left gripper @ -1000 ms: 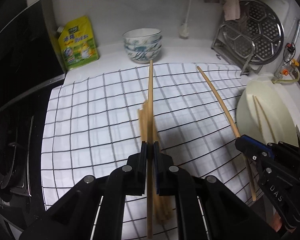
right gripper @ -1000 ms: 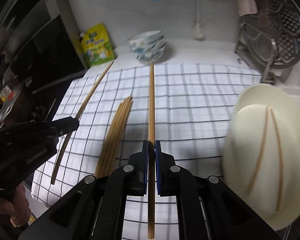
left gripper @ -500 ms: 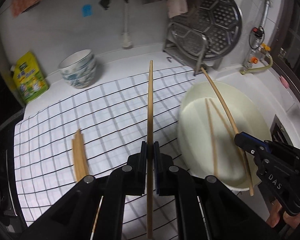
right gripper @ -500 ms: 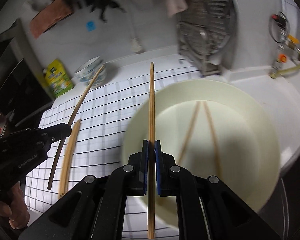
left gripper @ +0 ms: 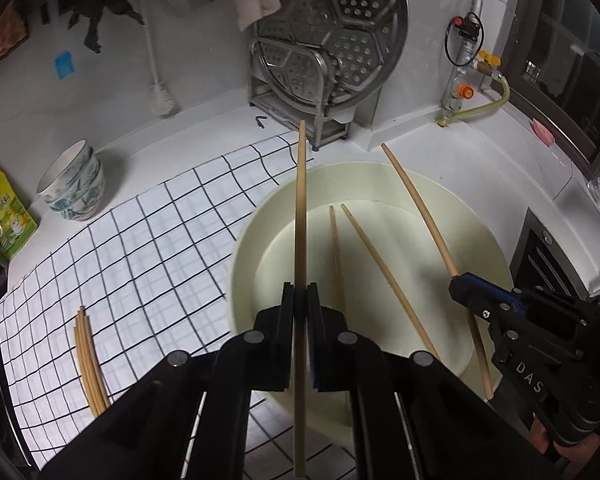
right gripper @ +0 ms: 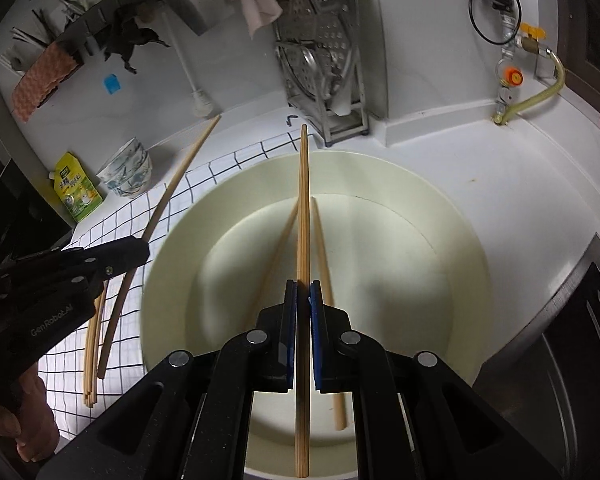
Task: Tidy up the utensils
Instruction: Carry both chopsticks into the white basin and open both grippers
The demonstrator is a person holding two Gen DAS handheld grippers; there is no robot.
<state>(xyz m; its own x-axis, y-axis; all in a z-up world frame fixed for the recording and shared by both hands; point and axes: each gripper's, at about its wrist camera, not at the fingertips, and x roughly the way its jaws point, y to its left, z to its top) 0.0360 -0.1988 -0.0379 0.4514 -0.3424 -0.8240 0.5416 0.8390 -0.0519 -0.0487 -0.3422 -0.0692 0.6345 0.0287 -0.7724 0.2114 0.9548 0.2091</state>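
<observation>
**kitchenbot_fan:** Chopsticks, long pale bamboo ones, are what's getting sorted; the left gripper (left gripper: 300,296) is pinched tight on one bamboo chopstick (left gripper: 301,208) held mid-length, and the right gripper (right gripper: 303,292) is clamped the same way on a second bamboo chopstick (right gripper: 303,200); both sticks hang over the big round cream plastic basin (left gripper: 480,216), not touching it as far as I can tell. Two loose chopsticks (left gripper: 364,248) already lie on the basin floor, crossing slightly near their far ends.

**umi_tinkerer:** Yep; and a small bundle of leftover chopsticks (left gripper: 87,360) sits on the white black-grid cloth (left gripper: 148,264), well apart from the basin on its left; so my guess is we're mid-job, drop step coming.

**kitchenbot_fan:** What worries you?

**umi_tinkerer:** The left stick's far tip pokes past the basin's far rim, toward the perforated steel steamer tray on its rack (left gripper: 332,32); let go like that and it could land across the rim and tip out onto the white counter (left gripper: 440,144); also the two grippers are close, so the sticks might knock each other on the way down.

**kitchenbot_fan:** And a high release would probably bounce; they're light and springy, I'd reckon.
</observation>
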